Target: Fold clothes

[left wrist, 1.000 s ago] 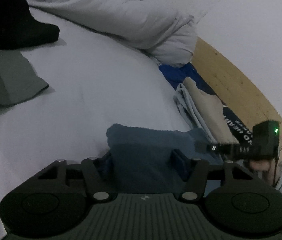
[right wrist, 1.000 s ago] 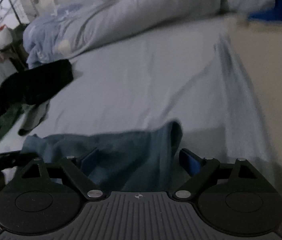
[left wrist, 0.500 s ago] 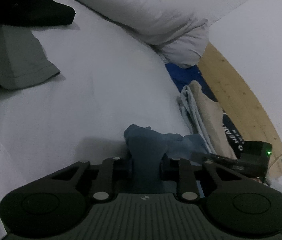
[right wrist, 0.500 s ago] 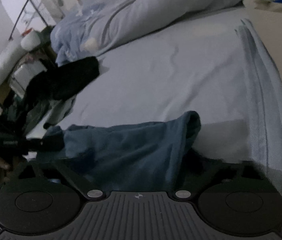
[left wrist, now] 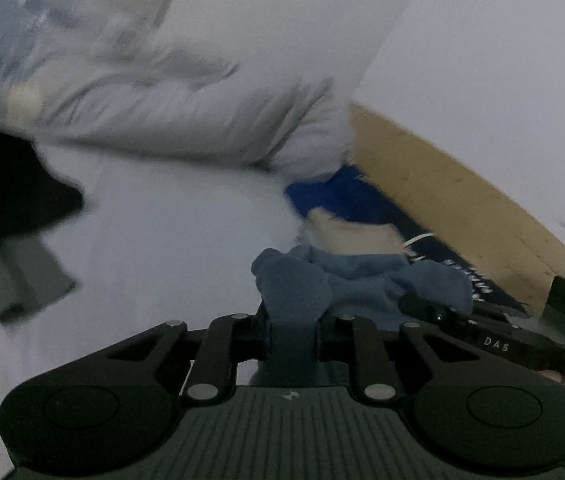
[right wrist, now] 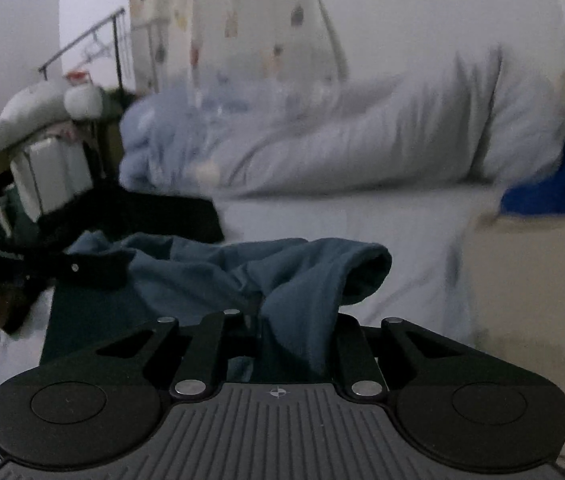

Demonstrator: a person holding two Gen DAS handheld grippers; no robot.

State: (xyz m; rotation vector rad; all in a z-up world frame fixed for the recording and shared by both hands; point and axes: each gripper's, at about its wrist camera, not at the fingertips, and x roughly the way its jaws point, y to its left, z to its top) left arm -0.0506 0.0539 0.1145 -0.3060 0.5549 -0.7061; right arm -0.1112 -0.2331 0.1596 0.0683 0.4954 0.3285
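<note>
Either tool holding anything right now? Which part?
Both tools are shut on the soft blue cloth garment: left tool pinches one bunched end, right tool the other.

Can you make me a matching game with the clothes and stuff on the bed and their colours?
Things:
1. Garment pinched in the left gripper
2. Duvet bunched at the far end of the bed
3. Garment lying at the left
4. Board along the wall

Colours:
A. black
B. pale grey-white
C. dusty blue
D. light wood

Pairs: 1-C, 2-B, 3-A, 4-D
</note>
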